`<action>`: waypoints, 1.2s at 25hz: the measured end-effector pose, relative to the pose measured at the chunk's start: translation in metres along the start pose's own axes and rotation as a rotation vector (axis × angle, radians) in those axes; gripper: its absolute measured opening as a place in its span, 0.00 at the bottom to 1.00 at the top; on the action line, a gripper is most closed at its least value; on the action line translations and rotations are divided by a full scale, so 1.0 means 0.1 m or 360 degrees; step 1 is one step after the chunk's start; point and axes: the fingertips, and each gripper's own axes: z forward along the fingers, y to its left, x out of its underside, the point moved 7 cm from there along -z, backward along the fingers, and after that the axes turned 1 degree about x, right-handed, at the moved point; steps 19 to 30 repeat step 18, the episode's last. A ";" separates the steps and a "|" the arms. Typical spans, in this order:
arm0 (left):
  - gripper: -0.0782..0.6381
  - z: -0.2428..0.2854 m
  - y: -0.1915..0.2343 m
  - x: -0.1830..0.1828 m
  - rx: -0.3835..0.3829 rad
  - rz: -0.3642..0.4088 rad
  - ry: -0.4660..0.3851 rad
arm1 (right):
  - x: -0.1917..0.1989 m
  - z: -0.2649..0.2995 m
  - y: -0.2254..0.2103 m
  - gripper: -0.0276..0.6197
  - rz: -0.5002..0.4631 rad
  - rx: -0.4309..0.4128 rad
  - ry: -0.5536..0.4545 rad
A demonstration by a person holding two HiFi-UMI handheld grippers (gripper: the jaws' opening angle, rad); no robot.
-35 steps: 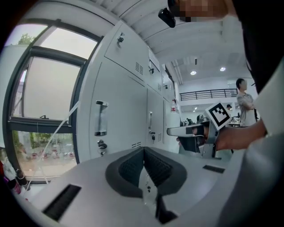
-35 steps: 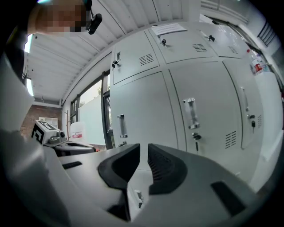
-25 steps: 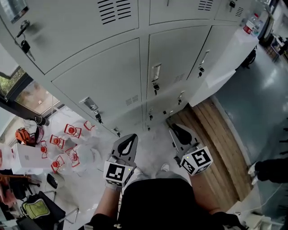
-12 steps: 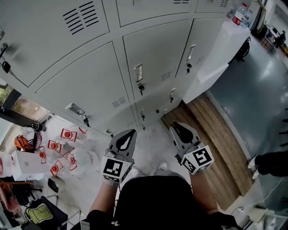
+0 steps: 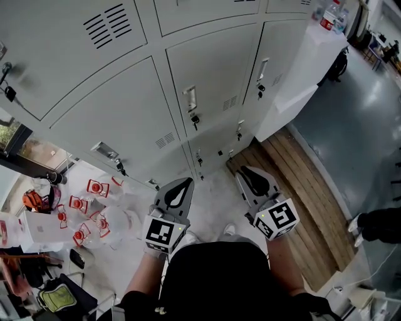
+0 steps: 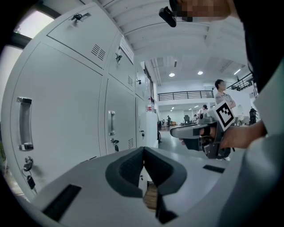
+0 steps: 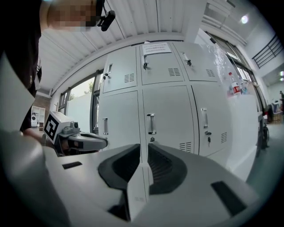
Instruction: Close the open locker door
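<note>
Grey metal lockers fill the upper part of the head view, each door with a chrome handle and a key hanging in its lock. Every door that I see lies flush with the others. My left gripper and right gripper are held side by side above the floor, short of the lockers, both shut with nothing between the jaws. In the right gripper view the lockers stand straight ahead, and the left gripper shows at the left. In the left gripper view the lockers run along the left.
Wrapped bottles with red labels lie on the floor at the left, near a bag. A wooden platform lies on the right beside a white cabinet with a bottle on top. People stand far off in the hall.
The head view has swung, so the lockers sit further left and lower in the frame. Both grippers stay shut and hold nearly the same place.
</note>
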 end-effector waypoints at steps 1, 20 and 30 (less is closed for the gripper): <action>0.14 -0.01 0.00 0.00 -0.0004 0.0001 -0.0002 | -0.01 0.00 0.01 0.15 -0.0002 -0.0002 0.0001; 0.14 -0.10 -0.05 -0.06 -0.0019 0.0005 -0.0022 | 0.00 -0.04 0.09 0.15 -0.0017 -0.0033 0.0005; 0.14 -0.10 -0.05 -0.06 -0.0019 0.0005 -0.0022 | 0.00 -0.04 0.09 0.15 -0.0017 -0.0033 0.0005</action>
